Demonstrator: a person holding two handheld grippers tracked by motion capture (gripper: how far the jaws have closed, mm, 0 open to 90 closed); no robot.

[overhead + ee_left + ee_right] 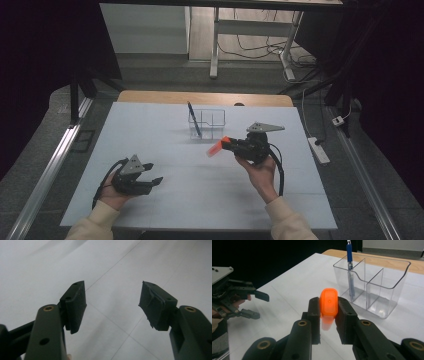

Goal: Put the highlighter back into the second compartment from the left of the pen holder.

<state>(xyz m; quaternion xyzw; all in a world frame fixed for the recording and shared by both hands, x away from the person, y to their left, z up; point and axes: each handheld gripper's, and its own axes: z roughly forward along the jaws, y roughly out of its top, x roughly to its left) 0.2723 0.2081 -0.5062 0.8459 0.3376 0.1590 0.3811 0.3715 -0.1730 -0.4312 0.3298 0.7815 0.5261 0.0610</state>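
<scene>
My right gripper (226,143) (328,308) is shut on an orange marker (216,147) (328,303), held above the white table surface, pointing left. Just behind it stands a clear plastic organizer (209,123) (374,280) with several compartments. A blue pen (194,120) (349,270) leans upright in its left compartment. My left gripper (153,173) (112,302) rests low at the front left, open, with nothing between its pads (75,305). It also shows in the right gripper view at the left edge (259,305).
The white sheet (200,190) covers a wooden table (205,98). Beyond the far edge are desk legs (215,45) and cables on the floor. A power strip (318,149) lies to the right of the table.
</scene>
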